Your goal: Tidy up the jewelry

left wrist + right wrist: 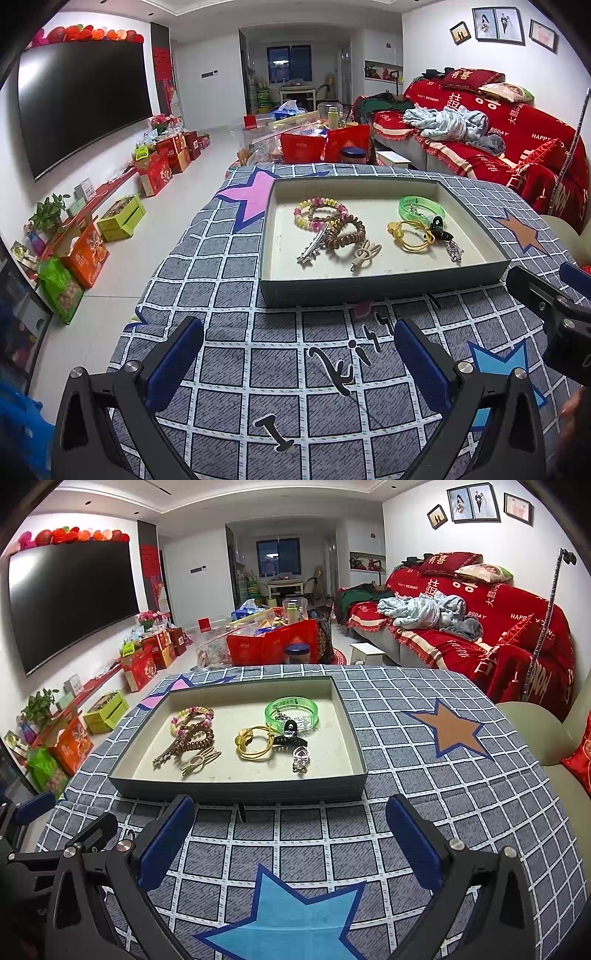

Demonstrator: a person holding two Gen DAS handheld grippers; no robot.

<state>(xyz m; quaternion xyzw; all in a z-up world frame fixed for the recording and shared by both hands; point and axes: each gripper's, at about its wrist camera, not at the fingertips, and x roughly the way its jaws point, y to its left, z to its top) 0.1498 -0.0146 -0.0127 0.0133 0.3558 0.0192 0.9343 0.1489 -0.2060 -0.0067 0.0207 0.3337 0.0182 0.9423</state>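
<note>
— Above the checked cloth (424, 738), what do the grippers hold?
— Nothing. The left gripper (299, 354) has its blue pads wide apart, and so does the right gripper (290, 830).
— Where is the jewelry?
— Just past them, in the gray tray (236, 786) on the counter. A bead bracelet (192, 716) and brown coil tie (197, 738) touch on the left. A yellow band (255, 746), black clip (290, 738) and green bangle (291, 710) lie on the right.

Checked tablecloth (229, 280) w/ tray (369, 286)
</note>
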